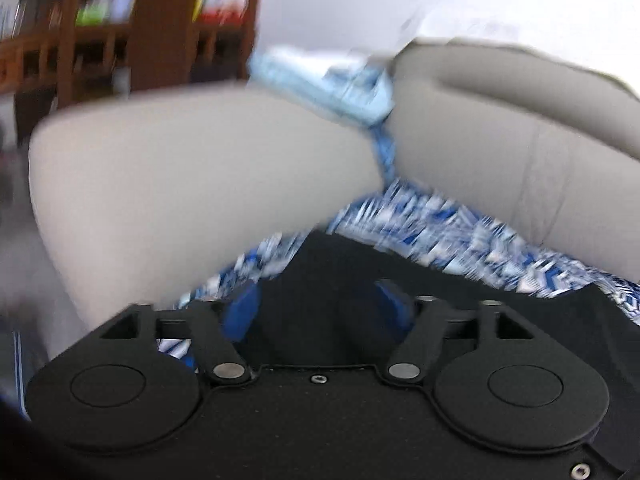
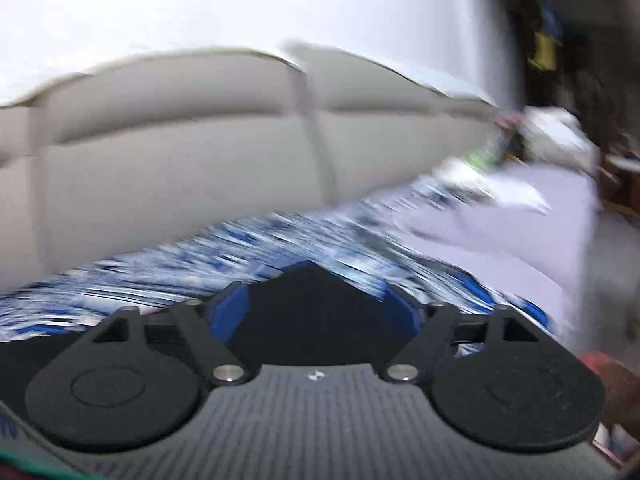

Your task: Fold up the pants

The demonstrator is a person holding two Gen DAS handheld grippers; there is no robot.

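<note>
The black pants [image 1: 344, 276] are filling the lower middle of the left wrist view as a dark fold bunched between the blue fingers [image 1: 240, 312] of the left gripper [image 1: 316, 304]; its jaws are pinched narrow on that cloth. In the right wrist view the same dark fabric [image 2: 312, 300] is peaking up at the lower centre between the right gripper's [image 2: 316, 300] blue fingers [image 2: 230, 312], and those jaws are likewise closed in on it. Both views are streaked with motion blur, so the edges of the garment are hard to tell.

Under the pants, a blue-and-white patterned cover [image 1: 440, 224] is spreading across the sofa seat, running through the middle of both frames. Behind it, the grey sofa cushions [image 1: 180, 184] are rising across the upper half. A light blue bundle [image 1: 320, 84] is lying in the gap between two cushions at upper centre of the left view, and wooden shelves [image 1: 160, 20] are showing in the upper left.

Judging from both grippers holding cloth at once, the step in hand is likely carrying one part of the pants across for a fold. The next move is calling for both grippers travelling together and level, keeping the held edge taut, then lowering it squarely onto the rest of the garment before letting go.
</note>
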